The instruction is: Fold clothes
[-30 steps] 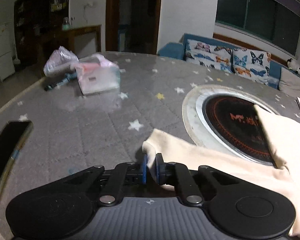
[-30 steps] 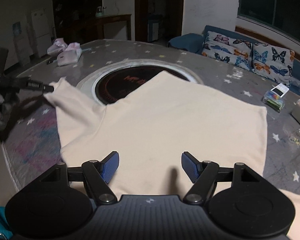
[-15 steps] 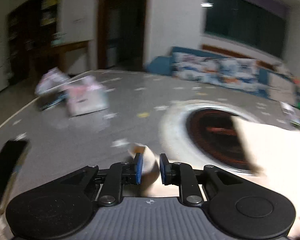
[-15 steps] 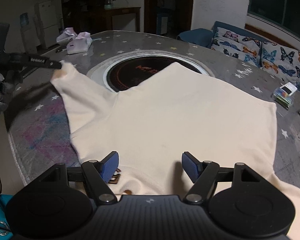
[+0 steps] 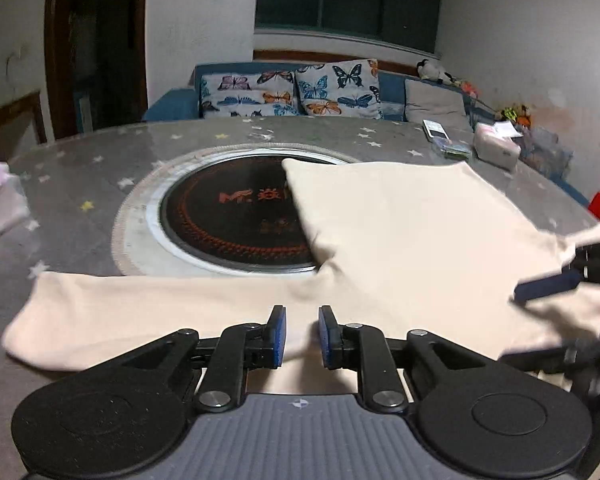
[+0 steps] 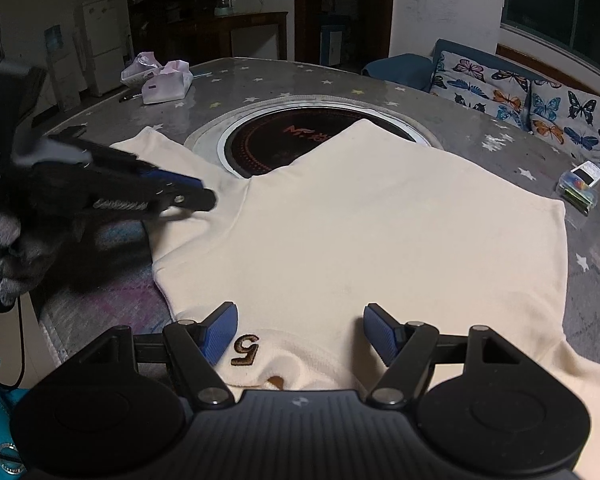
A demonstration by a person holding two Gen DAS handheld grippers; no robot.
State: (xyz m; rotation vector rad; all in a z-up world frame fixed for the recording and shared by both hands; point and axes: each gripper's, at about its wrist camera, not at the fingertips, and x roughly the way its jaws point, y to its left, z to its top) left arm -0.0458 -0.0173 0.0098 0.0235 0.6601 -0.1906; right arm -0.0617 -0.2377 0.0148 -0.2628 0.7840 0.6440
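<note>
Cream garment lies spread on the grey star-print counter, part over the round black cooktop inset. Left wrist view: I see one sleeve stretched flat toward the left side, cuff end on the counter. My left claw sits over the sleeve near the body seam, jaws narrow w/ a small gap; cloth shows between the blue pads, pads not pressing it. Right claw tip enters at right edge, blurred. Right wrist view: my right claw is wide, hovering over the near edge of the garment, nothing gripped; an embroidered "5" lies just inside its left pad. Left claw shows at left over the sleeve, held by a gloved hand. Tissue box well apart at far edge.
</note>
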